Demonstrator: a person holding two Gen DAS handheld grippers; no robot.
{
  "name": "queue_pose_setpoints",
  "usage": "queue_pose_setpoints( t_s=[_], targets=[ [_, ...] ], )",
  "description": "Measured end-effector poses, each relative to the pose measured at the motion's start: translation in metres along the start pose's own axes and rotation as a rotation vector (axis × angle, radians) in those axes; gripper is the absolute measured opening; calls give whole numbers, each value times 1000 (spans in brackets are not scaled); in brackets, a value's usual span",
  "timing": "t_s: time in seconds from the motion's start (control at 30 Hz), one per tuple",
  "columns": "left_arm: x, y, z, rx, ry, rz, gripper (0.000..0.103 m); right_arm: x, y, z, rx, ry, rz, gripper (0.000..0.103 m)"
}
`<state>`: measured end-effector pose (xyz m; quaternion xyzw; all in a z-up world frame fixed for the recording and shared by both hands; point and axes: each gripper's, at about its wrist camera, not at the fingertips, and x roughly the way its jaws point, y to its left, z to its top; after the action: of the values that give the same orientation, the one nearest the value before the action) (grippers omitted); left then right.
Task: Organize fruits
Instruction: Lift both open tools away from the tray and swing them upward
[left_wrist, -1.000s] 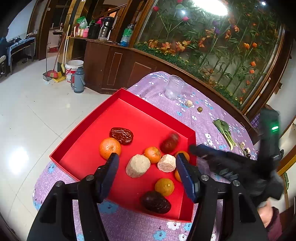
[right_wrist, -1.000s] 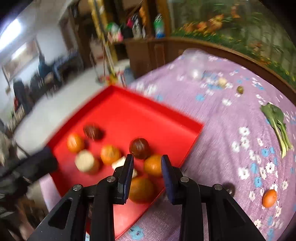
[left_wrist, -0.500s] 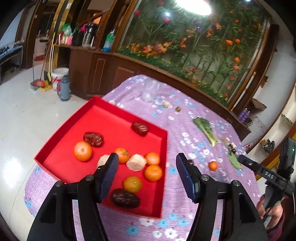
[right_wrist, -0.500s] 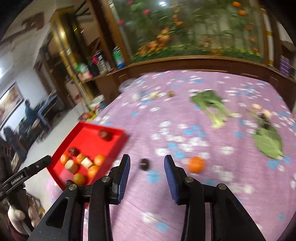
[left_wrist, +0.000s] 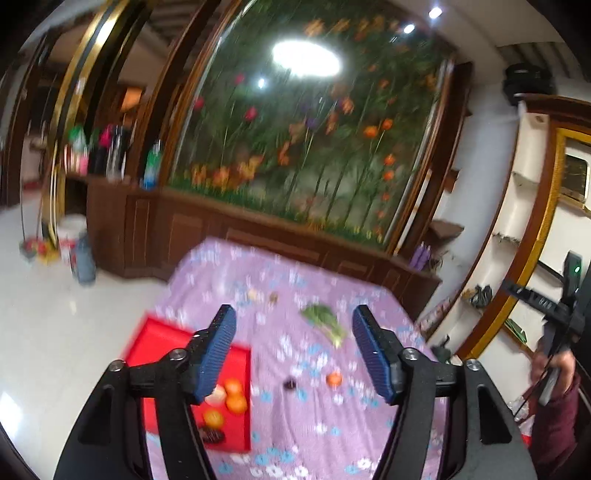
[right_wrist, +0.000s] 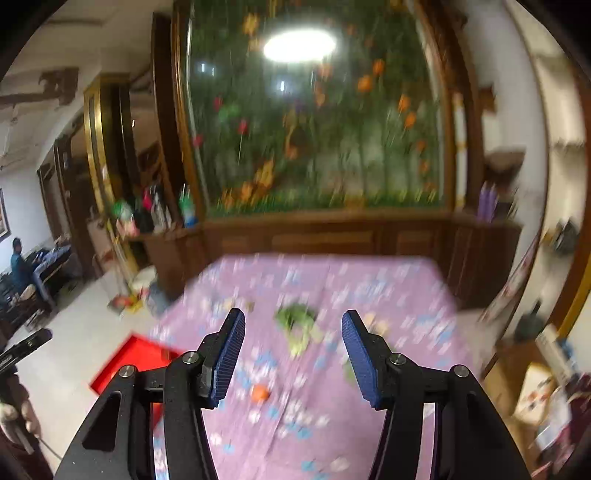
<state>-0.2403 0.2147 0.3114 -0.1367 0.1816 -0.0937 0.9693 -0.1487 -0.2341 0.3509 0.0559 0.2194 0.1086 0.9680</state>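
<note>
The orange (right_wrist: 259, 392) is lying loose on the table (right_wrist: 369, 280), well clear of the tray (right_wrist: 122, 363) at the table's left edge, and it is sitting low between the right gripper's (right_wrist: 293, 356) pads, nearer the left one. Being round, it is offering no long axis. Both the right and the left gripper (left_wrist: 291, 352) are empty, their jaws having just been opening. The right hand is looking the nearer.

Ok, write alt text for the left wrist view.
The open, empty left gripper hangs above a purple floral tablecloth. A red tray of fruit sits lower left; one orange and a dark fruit lie loose.
</note>
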Motion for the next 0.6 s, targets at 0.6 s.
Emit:
queue_pose_setpoints(
  t_s=[0.6],
  targets=[
    [63, -9, 90, 144, 23, 101, 88, 4, 36, 91, -118, 21, -50, 74]
  ],
)
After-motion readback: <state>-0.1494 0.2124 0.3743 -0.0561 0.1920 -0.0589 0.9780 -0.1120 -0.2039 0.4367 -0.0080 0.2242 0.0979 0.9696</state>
